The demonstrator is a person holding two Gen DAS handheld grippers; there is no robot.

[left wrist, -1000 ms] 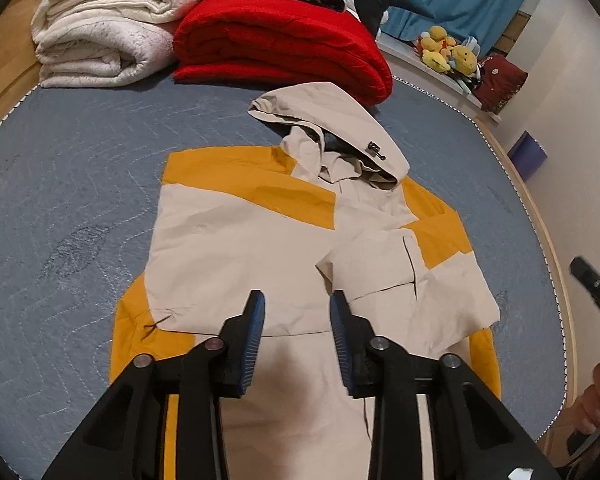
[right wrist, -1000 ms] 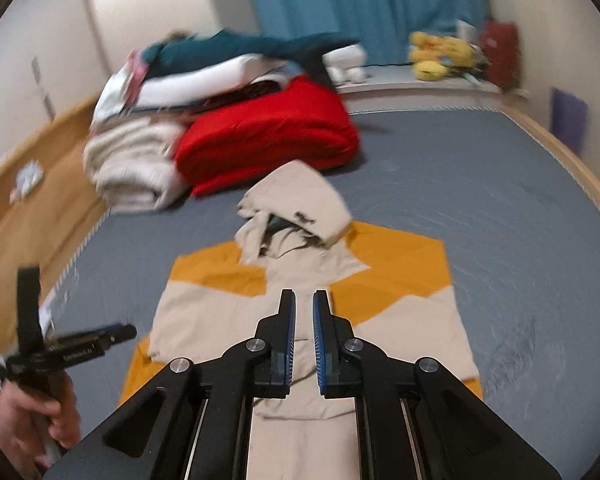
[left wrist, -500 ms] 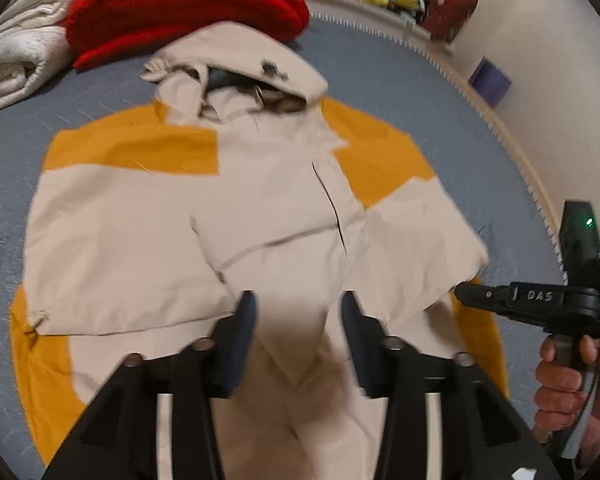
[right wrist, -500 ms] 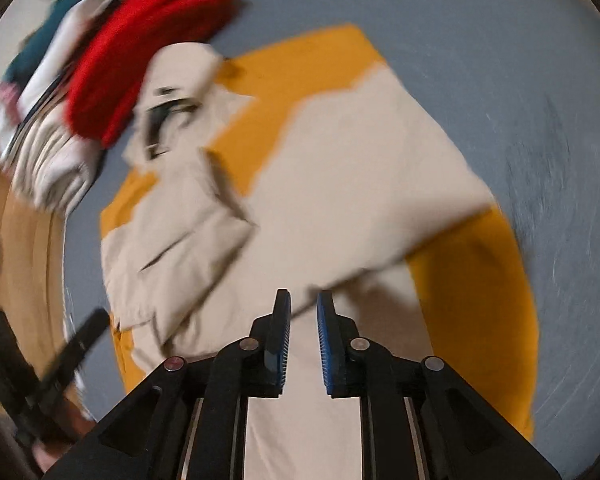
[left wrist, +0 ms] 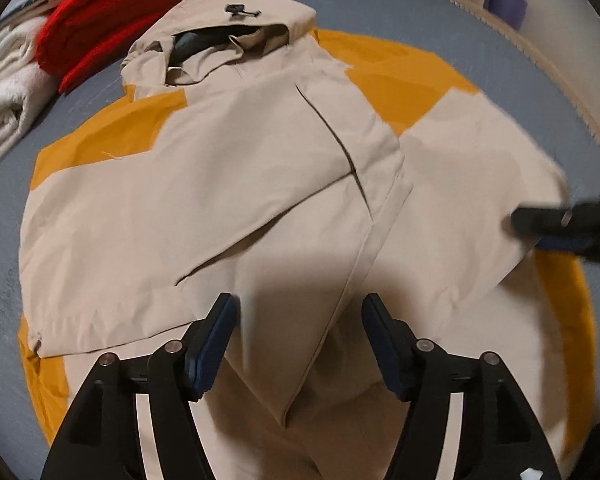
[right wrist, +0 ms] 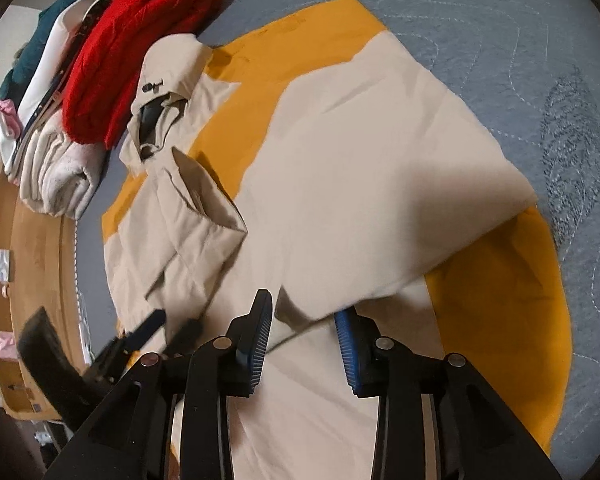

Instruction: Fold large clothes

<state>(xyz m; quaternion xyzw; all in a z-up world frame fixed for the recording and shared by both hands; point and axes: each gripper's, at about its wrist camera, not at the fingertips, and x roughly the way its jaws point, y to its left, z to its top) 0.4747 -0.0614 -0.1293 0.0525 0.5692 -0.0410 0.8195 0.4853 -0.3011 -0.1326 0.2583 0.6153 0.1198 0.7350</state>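
1. Left tongs (left wrist: 298,344) are standing wide open with nothing between the blue pads, hovering over the lower middle of the jacket (left wrist: 228,200).
2. Right tongs (right wrist: 304,338) are also gaping open; a folded beige edge is lying between the pads, but whether the pads are touching it I cannot tell, and they are not closed on it.
3. Jacket is lying flat on the blue bed (right wrist: 500,20), beige and orange, hood (left wrist: 228,28) pointing toward the red blanket (left wrist: 148,12) and hem toward the person.
4. Its long axis is running from hood to hem, roughly in line with both pairs of tongs.
5. Both sleeves are looking already folded in across the chest, so the side folds are judged done.
6. Hem end is lying nearest both tongs, the left pair sitting just left of the jacket's centre seam and the right pair at the jacket's right side, beside the folded sleeve edge.
7. Next move is probably calling for each pair to pinch the hem and carry it toward the hood.
8. Slippery shell fabric may be sliding out of a shallow pinch.
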